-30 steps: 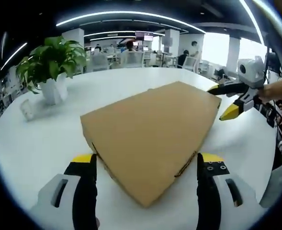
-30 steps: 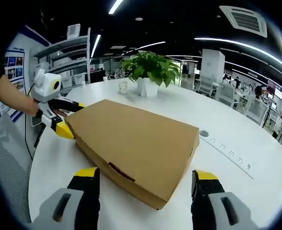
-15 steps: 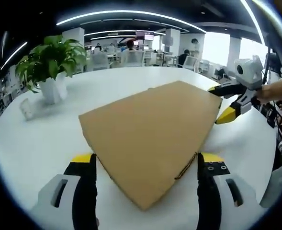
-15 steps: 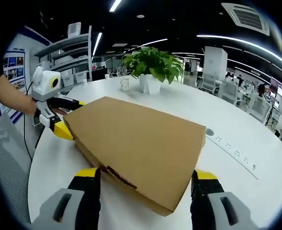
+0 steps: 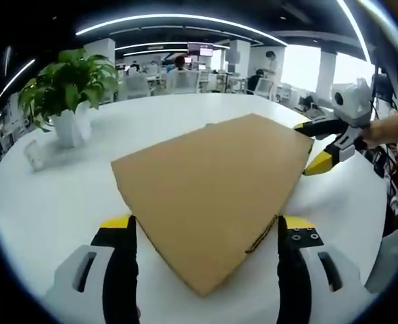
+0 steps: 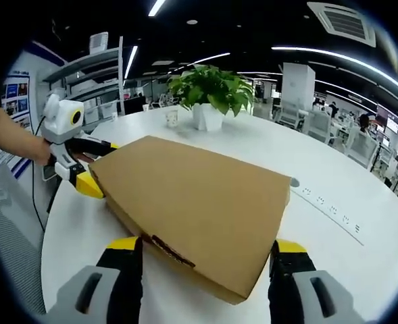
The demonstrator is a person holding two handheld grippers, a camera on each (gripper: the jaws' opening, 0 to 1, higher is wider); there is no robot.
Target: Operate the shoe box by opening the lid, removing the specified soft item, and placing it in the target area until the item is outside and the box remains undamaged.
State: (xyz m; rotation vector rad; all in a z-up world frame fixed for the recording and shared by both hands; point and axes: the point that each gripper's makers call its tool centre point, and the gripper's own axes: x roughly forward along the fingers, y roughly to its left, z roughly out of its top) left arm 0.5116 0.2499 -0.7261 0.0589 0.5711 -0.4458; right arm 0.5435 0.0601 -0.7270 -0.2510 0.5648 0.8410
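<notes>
The left gripper [image 5: 202,233] and the right gripper [image 6: 205,250] both have their jaws spread wide, each straddling a corner of the closed cardboard shoe box [image 5: 212,192] that lies flat on the white worktop [image 5: 57,202]; nothing is pinched. The likely trouble is the lid: a jaw tip driven under one corner alone could crease or tear the thin card, or skid the light box toward the potted plant [image 6: 210,98] or the edge.

Contents of the closed shoe box [image 6: 199,202], hidden; tiny cup [image 6: 172,119] details beside the plant [image 6: 209,91].
</notes>
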